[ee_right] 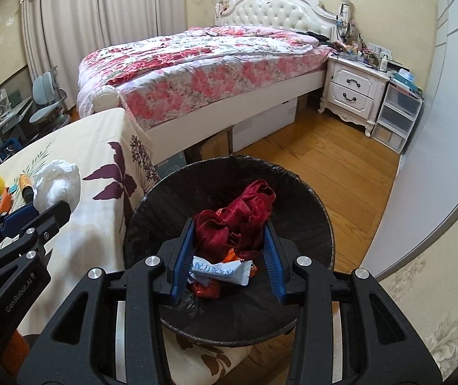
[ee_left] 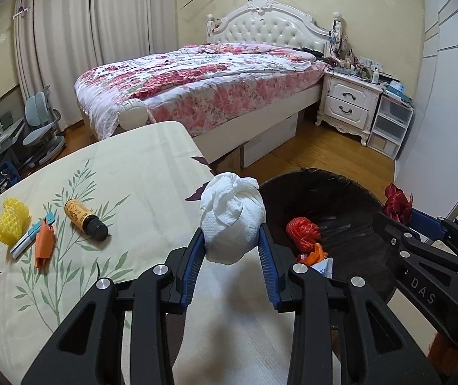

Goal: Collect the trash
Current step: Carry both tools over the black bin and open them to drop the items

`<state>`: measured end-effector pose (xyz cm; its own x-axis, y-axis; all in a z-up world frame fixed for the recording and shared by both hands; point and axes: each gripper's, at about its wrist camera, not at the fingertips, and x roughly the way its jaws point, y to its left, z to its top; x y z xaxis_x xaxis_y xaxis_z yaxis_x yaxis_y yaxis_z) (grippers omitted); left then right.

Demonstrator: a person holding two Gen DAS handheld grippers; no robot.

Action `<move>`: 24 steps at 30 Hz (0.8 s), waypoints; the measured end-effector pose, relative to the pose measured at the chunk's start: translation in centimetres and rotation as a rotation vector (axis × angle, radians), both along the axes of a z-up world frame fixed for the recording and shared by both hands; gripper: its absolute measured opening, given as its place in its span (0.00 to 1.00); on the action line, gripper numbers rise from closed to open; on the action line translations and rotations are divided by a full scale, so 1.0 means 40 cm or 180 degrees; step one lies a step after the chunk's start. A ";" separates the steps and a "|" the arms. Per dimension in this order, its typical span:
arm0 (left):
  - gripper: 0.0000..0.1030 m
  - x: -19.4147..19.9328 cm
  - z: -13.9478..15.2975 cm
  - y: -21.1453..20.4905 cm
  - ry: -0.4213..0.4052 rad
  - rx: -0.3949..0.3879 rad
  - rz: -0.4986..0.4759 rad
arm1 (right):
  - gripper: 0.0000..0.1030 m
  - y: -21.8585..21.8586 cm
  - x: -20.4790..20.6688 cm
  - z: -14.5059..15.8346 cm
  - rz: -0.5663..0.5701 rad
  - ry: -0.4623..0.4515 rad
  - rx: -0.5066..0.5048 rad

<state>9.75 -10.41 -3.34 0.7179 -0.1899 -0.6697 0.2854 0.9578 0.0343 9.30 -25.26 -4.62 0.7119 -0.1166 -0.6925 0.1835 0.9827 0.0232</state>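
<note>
White tissue wad (ee_left: 232, 221) pinched between the nearly closed blue pads of the left gripper (ee_left: 231, 240) at the table's (ee_left: 139, 166) edge beside the black-lined bin (ee_right: 152, 211), while the right gripper (ee_right: 229, 240), jaws partly closed, clamps crumpled dark red ribbon (ee_right: 241, 218) above the bin's wrappers (ee_right: 219, 271).

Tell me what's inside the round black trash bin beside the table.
Inside the black-lined bin: a white printed packet, orange wrappers and a red mesh ball. The dark red ribbon in the right gripper hides the rest.
</note>
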 end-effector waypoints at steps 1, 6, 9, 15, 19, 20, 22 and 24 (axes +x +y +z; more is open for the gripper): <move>0.35 0.004 -0.002 -0.008 0.0000 0.0013 -0.0012 | 0.38 -0.006 0.005 -0.003 -0.0008 0.0007 0.0003; 0.35 0.029 -0.014 -0.042 0.0029 0.0053 -0.0057 | 0.39 -0.025 0.022 -0.014 -0.0043 0.0036 0.0030; 0.35 0.042 -0.021 -0.061 0.0034 0.0088 -0.0082 | 0.39 -0.035 0.030 -0.020 -0.0052 0.0046 0.0043; 0.35 0.065 -0.037 -0.094 0.0075 0.0127 -0.0117 | 0.39 -0.059 0.040 -0.026 -0.0095 0.0051 0.0086; 0.35 0.080 -0.041 -0.108 0.0075 0.0150 -0.0119 | 0.39 -0.066 0.044 -0.032 -0.0119 0.0066 0.0110; 0.36 0.079 -0.040 -0.108 0.0072 0.0149 -0.0119 | 0.39 -0.067 0.047 -0.034 -0.0122 0.0071 0.0113; 0.39 0.085 -0.042 -0.117 0.0056 0.0167 -0.0125 | 0.40 -0.069 0.048 -0.035 -0.0141 0.0070 0.0107; 0.47 0.091 -0.045 -0.122 0.0054 0.0198 -0.0115 | 0.47 -0.071 0.050 -0.038 -0.0149 0.0084 0.0098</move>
<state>13.37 -15.29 -5.15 0.6997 -0.1733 -0.6931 0.3210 0.9430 0.0882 11.30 -28.08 -6.14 0.6876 -0.1277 -0.7148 0.2303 0.9719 0.0479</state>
